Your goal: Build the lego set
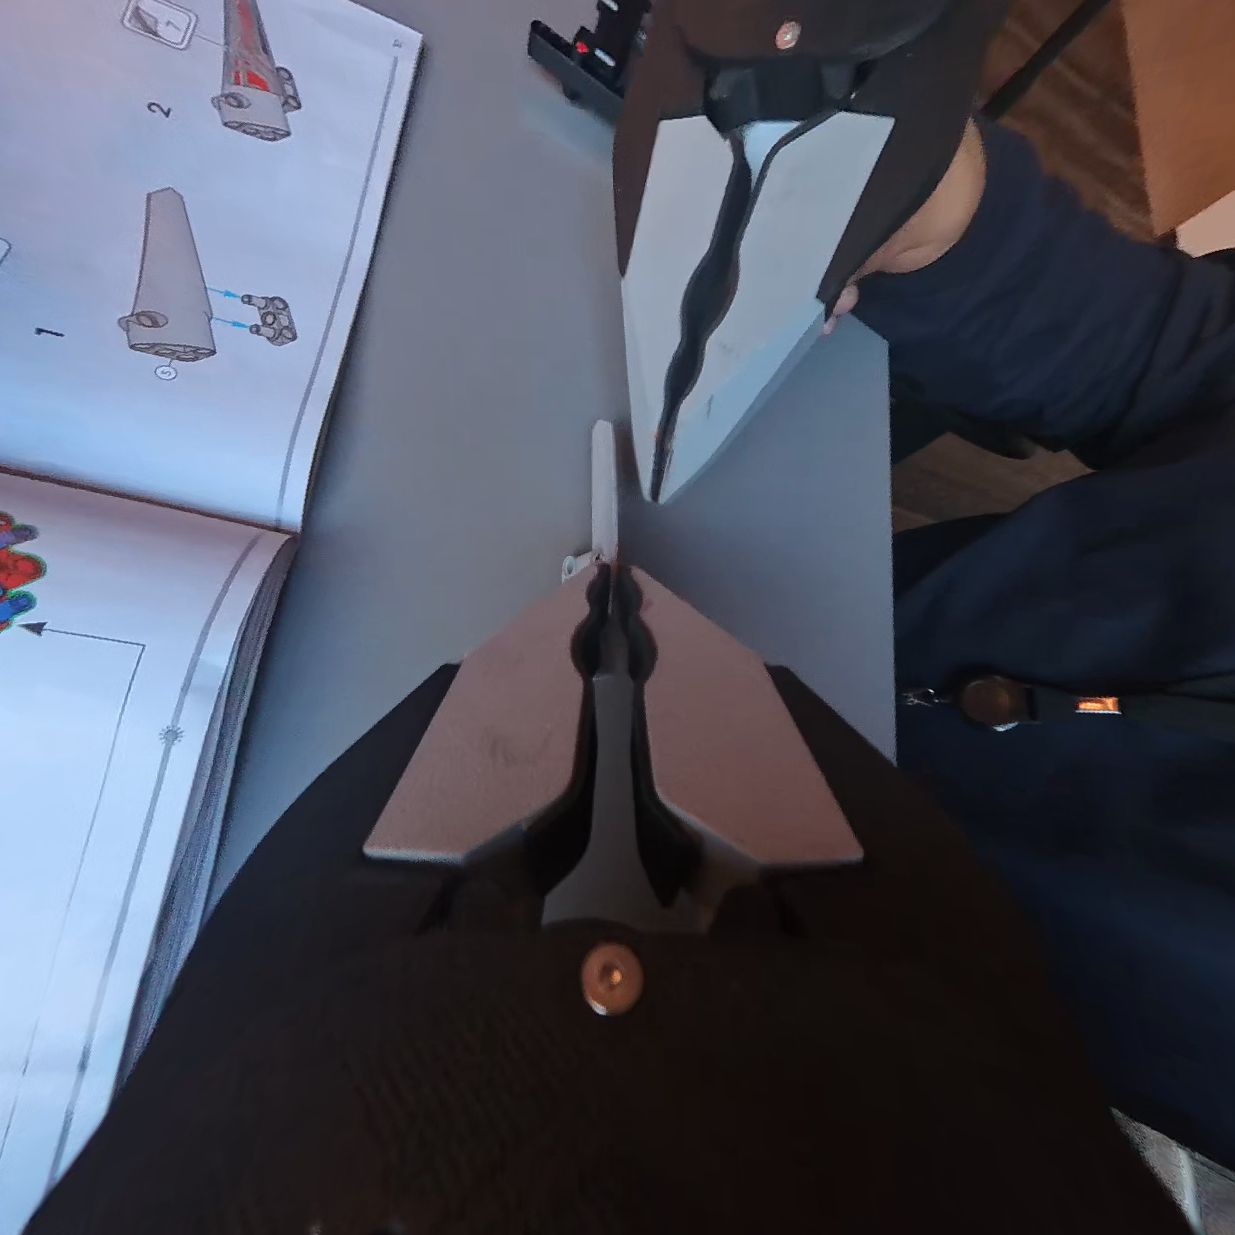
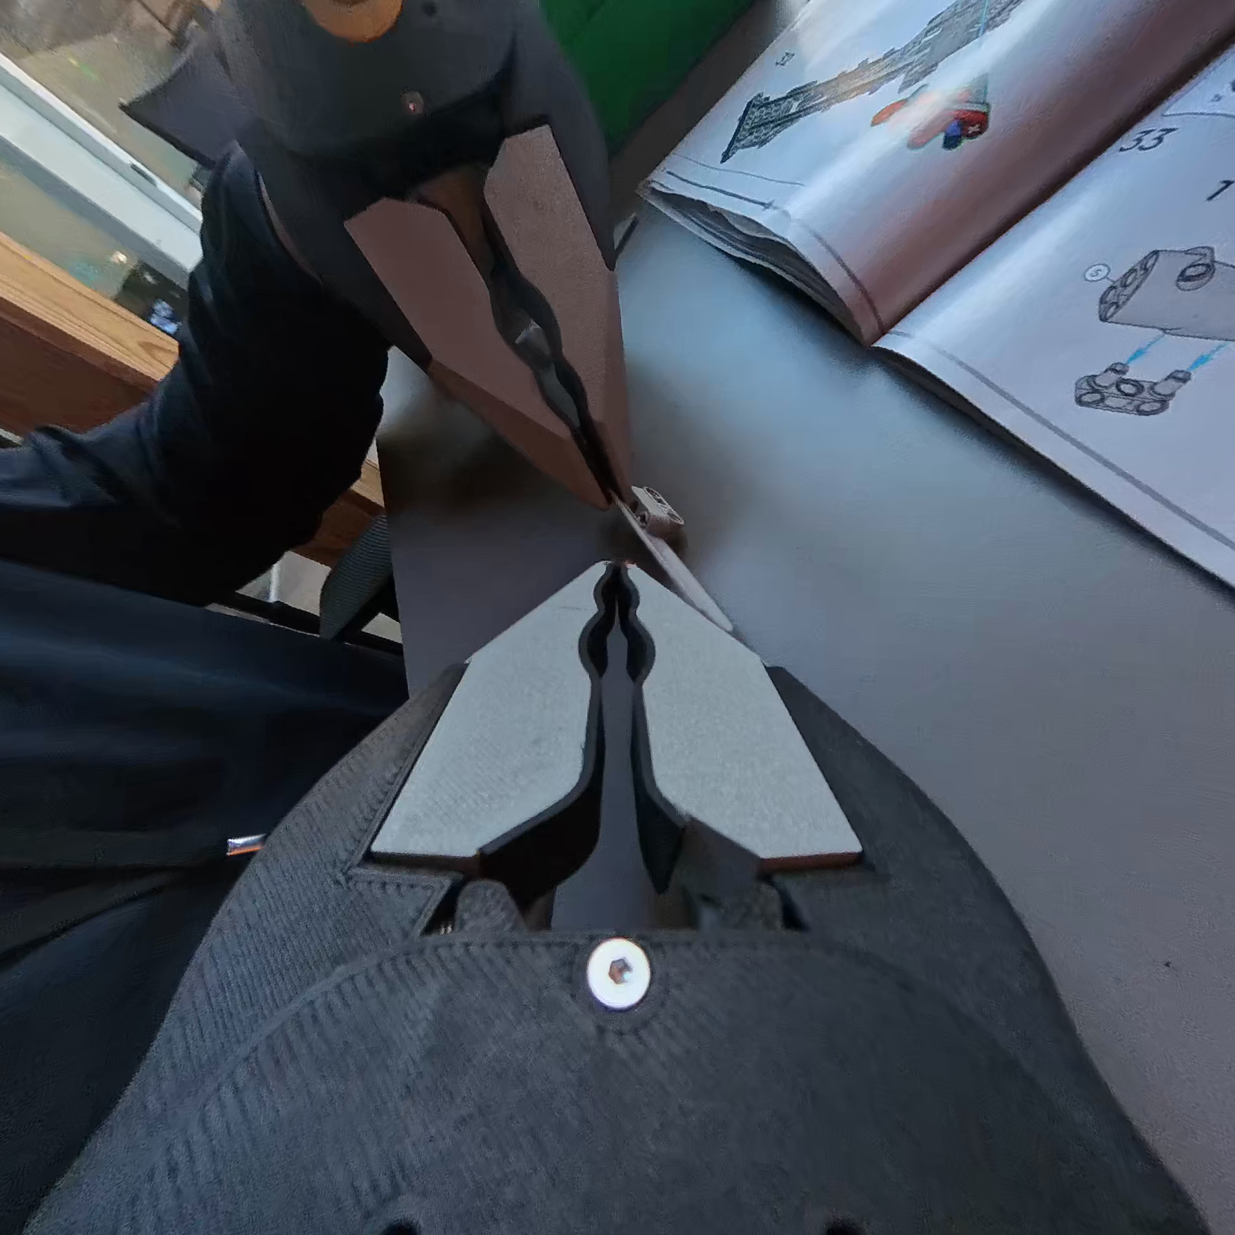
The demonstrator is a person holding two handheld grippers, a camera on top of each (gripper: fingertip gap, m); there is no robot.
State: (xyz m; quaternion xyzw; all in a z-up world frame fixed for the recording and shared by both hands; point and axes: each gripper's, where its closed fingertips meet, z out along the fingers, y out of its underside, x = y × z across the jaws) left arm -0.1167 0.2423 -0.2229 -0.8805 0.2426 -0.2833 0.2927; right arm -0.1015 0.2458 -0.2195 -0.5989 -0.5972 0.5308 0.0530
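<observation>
**Left hand-held gripper pinches a grey panel piece above the tabletop**

In the left wrist view, the left hand-held gripper (image 1: 609, 568) has its fingers pressed together on the near end of a long, pale grey panel (image 1: 604, 488), which stands edge-on and points away from the camera. A small grey connector (image 1: 576, 565) sticks out to the left at the fingertips.

The right hand-held gripper (image 1: 656, 496) comes in from the far right, its fingers closed with nothing between them, its tip just beside the panel. In the right wrist view, the same gripper (image 2: 616, 567) shows its tips meeting, close to the panel (image 2: 668, 568) held by the left one (image 2: 611, 498).

An open manual (image 1: 167, 267) lies on the grey tabletop (image 1: 481, 301) to the left. Dark bricks (image 1: 588, 53) sit at the far edge. A dark sleeve (image 1: 1042, 321) reaches in from the right.
</observation>
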